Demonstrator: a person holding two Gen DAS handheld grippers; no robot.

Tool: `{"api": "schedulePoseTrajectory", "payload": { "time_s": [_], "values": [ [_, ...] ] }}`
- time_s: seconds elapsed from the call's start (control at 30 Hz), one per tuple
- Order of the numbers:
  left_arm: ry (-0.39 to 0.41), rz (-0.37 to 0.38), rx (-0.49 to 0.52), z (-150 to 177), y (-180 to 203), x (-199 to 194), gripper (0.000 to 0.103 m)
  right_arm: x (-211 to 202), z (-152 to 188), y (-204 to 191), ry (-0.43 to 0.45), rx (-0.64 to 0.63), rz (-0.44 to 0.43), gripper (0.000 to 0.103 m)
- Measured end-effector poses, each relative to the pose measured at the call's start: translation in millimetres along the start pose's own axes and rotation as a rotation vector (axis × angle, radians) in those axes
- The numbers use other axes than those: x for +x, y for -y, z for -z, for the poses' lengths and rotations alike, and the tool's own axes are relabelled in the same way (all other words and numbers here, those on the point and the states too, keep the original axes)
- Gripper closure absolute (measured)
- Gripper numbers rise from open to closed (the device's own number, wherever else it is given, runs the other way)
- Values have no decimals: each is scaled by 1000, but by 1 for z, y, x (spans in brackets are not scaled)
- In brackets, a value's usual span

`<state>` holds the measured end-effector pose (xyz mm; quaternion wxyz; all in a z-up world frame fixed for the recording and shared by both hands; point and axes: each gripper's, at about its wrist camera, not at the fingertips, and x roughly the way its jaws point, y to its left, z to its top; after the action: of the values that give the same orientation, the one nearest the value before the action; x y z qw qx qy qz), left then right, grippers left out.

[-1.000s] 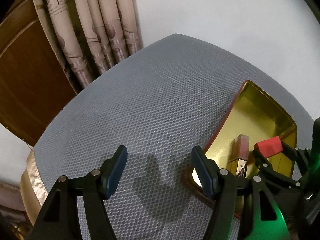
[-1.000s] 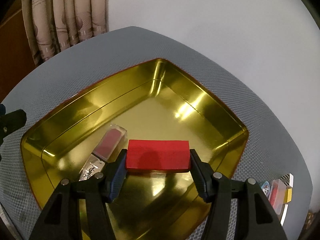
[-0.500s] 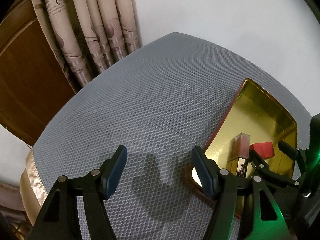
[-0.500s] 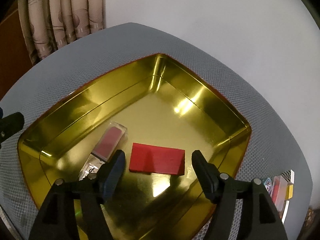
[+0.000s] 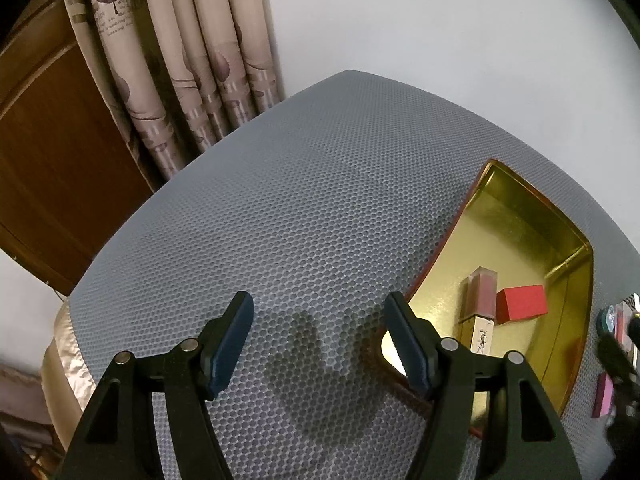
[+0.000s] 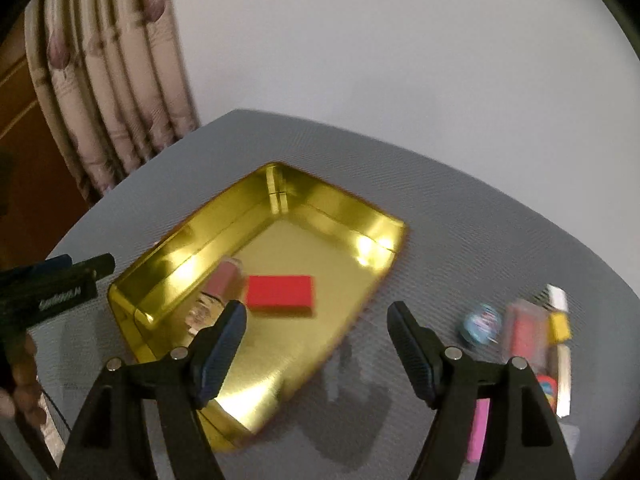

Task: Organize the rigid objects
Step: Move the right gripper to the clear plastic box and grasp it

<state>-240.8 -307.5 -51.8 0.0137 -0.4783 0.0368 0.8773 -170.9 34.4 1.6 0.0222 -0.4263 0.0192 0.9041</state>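
Note:
A gold metal tray (image 6: 332, 204) lies on the grey honeycomb mat (image 5: 300, 200). In it lie a red block (image 6: 279, 294) and a pink lip gloss tube (image 6: 222, 282); both also show in the left wrist view, the block (image 5: 522, 303) beside the tube (image 5: 482, 292) in the tray (image 5: 520, 216). My right gripper (image 6: 316, 340) is open and empty, raised above the tray's near right edge. My left gripper (image 5: 320, 340) is open and empty over bare mat left of the tray, and shows at the left edge of the right wrist view (image 6: 60, 280).
A cluster of small items lies right of the tray: a round blue piece (image 6: 482, 322), a pink tube (image 6: 524, 332), a yellow piece (image 6: 559, 326) and a magenta bar (image 6: 478, 432). Curtains (image 5: 180, 60) and a wooden door (image 5: 52, 152) stand behind the table's far left edge.
My right gripper opened, let go of the red block in the tray, then drew back and rightward. The left gripper has stayed almost still.

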Motion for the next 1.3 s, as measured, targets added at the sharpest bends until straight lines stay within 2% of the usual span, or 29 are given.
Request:
{"api": "schedulePoseTrajectory", "payload": {
  "time_s": [0.17,0.33,0.63,0.83,1.03,1.3],
  "values": [
    [12,-10,6,1,6,-3,37,-25,24,42,10,76,61,27],
    [8,-12,9,1,10,-2,37,-57,67,110,0,173,145,27],
    [10,-24,13,2,16,-2,37,-65,115,183,-50,365,255,20],
    [15,-41,6,3,20,-2,37,-53,127,194,-97,403,286,18],
    [15,-51,4,3,22,-1,37,-27,130,186,-142,370,344,18],
    [14,-53,9,4,26,-2,36,-6,141,191,-152,365,395,15]
  ]
}}
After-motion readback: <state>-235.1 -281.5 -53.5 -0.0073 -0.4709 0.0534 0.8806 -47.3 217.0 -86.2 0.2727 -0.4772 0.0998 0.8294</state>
